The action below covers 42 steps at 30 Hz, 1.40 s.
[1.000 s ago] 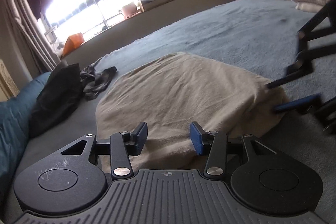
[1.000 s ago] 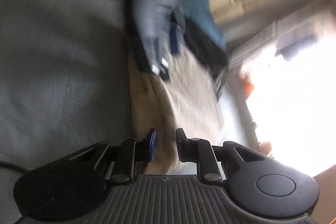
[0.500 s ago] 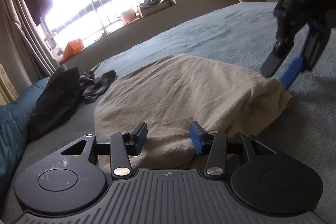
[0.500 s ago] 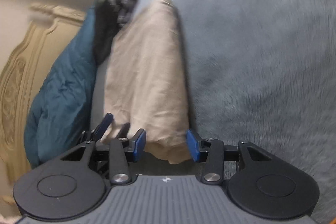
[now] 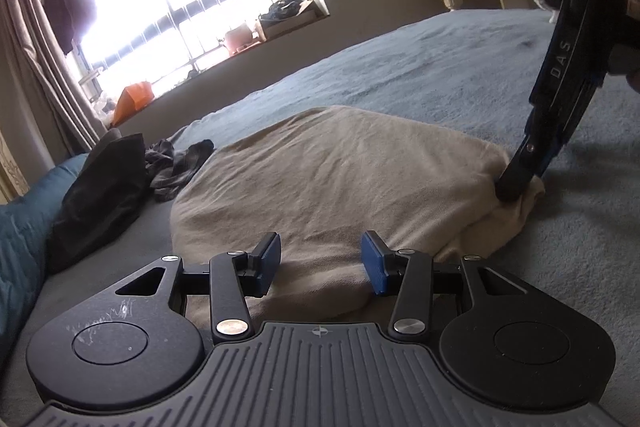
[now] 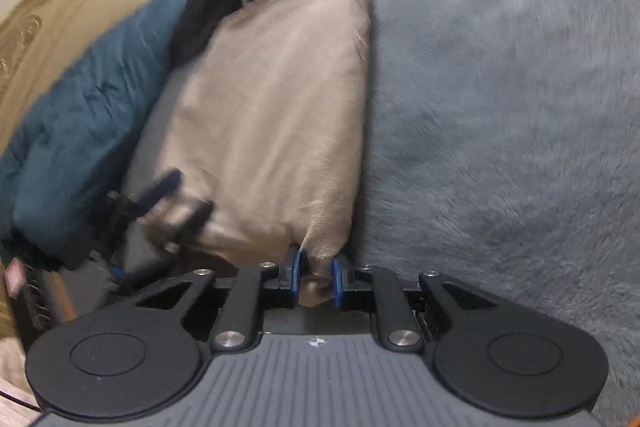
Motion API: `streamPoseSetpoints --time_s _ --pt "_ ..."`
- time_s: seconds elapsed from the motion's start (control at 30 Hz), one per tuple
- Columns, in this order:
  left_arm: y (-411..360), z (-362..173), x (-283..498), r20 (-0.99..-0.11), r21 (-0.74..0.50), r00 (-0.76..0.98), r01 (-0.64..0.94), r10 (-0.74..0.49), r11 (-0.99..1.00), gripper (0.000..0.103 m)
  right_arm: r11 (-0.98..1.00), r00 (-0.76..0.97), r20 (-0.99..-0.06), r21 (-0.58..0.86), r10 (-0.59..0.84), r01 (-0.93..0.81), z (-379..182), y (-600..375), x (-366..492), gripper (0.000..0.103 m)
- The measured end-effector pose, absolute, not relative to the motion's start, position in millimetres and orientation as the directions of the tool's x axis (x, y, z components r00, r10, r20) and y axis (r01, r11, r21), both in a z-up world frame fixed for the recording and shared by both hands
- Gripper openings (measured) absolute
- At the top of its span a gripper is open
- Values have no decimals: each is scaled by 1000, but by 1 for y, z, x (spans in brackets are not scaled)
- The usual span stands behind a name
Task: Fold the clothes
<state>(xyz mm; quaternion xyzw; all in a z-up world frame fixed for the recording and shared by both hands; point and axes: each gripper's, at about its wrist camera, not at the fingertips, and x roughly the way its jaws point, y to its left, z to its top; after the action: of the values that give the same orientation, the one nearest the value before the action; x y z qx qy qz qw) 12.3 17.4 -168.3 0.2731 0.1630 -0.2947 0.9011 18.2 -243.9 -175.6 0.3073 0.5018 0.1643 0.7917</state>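
My right gripper (image 6: pixel 316 277) is closing its jaws on a bunched corner of the folded beige garment (image 6: pixel 276 115), which lies on the grey-blue bed cover (image 6: pixel 500 107). My left gripper (image 5: pixel 320 263) sits half spread at the garment's near edge (the cloth lies between its blue pads (image 5: pixel 374 263), apparently unpinched). Whether those pads touch the fabric I cannot tell, and in the right wrist view that gripper is a blur.

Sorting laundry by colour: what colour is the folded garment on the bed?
Plain beige. The garment shows best in the left wrist view.

A beige folded garment (image 5: pixel 340 171) lies flat on the grey-blue bedspread (image 5: pixel 440 75).
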Motion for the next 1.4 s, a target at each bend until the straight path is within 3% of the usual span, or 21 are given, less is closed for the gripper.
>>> streamPoseSetpoints --time_s 0.07,0.2,0.37,0.53,0.7,0.93,1.4 --pt "19 -168 13 -455 392 773 620 -442 680 45 737 442 -682 673 583 66 -173 -251 17 29" --pt "22 -165 19 -477 332 761 620 -441 711 45 812 493 -727 580 478 68 -138 -259 14 32" --pt "26 -164 20 -481 288 757 613 -442 736 45 885 587 -674 429 448 -182 -88 -205 28 32" --pt "35 -161 19 -498 248 742 617 -448 747 45 912 520 -755 271 399 -307 -134 -150 39 28" --pt "59 -154 15 -524 199 736 595 -429 779 45 903 511 -745 348 429 -252 -138 -159 42 28" --pt "68 -159 20 -540 147 724 583 -429 799 46 913 528 -746 307 406 -269 -138 -155 37 28" --pt "89 -146 -3 -538 227 767 530 -348 817 46 915 531 -745 317 404 -251 -138 -157 37 28"
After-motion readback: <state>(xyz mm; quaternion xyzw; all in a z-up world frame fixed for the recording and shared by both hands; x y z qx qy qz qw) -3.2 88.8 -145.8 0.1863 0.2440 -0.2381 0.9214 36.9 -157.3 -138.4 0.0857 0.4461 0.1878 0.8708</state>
